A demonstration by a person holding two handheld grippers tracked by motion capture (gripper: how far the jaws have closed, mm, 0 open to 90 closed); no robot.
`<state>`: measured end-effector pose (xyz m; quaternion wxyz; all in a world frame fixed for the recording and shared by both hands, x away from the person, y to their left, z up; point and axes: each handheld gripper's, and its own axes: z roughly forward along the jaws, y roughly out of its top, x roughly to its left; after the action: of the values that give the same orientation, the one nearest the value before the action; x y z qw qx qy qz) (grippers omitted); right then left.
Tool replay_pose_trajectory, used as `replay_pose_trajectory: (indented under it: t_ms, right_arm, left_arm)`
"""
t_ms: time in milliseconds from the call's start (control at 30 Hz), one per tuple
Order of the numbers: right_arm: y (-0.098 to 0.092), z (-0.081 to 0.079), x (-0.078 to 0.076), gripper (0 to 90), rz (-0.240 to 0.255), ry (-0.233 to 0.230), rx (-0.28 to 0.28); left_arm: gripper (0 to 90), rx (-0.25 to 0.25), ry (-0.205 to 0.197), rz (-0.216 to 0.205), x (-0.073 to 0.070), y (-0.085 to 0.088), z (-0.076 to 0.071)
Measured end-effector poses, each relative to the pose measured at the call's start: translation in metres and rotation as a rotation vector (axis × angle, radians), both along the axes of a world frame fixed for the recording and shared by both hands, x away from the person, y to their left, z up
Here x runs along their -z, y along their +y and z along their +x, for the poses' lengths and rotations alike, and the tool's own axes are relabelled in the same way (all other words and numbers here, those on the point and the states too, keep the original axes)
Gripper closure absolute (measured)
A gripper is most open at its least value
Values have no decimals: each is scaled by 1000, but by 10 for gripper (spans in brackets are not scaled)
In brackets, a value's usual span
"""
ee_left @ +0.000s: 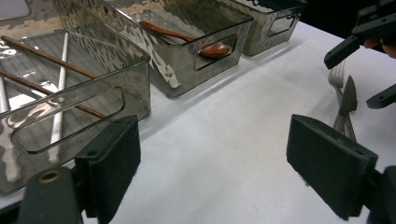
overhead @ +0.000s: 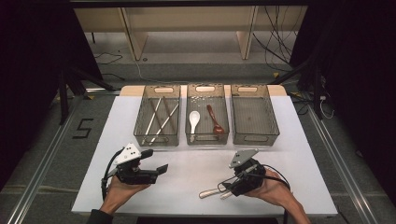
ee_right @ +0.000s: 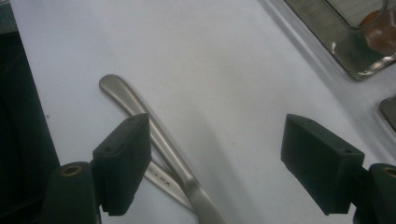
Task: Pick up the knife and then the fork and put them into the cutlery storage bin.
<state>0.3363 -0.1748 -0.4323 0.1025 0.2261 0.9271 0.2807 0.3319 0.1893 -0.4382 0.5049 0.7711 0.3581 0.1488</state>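
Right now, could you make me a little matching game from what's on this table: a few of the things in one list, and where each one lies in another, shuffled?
Things:
1. chopsticks
2. white spoon
3. fork
4. right bin

Places or states:
A. loose on the white table, by the right gripper
B. middle bin, beside a red-brown spoon
C. holds nothing
D. left bin

Pairs: 1-D, 2-B, 3-A, 4-C
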Motion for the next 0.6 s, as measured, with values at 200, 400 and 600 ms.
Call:
replay_pose_trajectory:
  t_ms: [200, 400, 600]
  right_arm:
    - [5, 2, 2, 279, -48, -1, -34]
    - [11, 3, 4, 343, -103, 23, -77]
    - [16, 2, 8, 418, -156, 41, -130]
  left_arm:
    - [174, 3, -2, 1, 1, 0, -2]
    - [174, 6, -3, -1, 3, 0, -3]
    - [174, 7, -10, -6, 3, 2, -4]
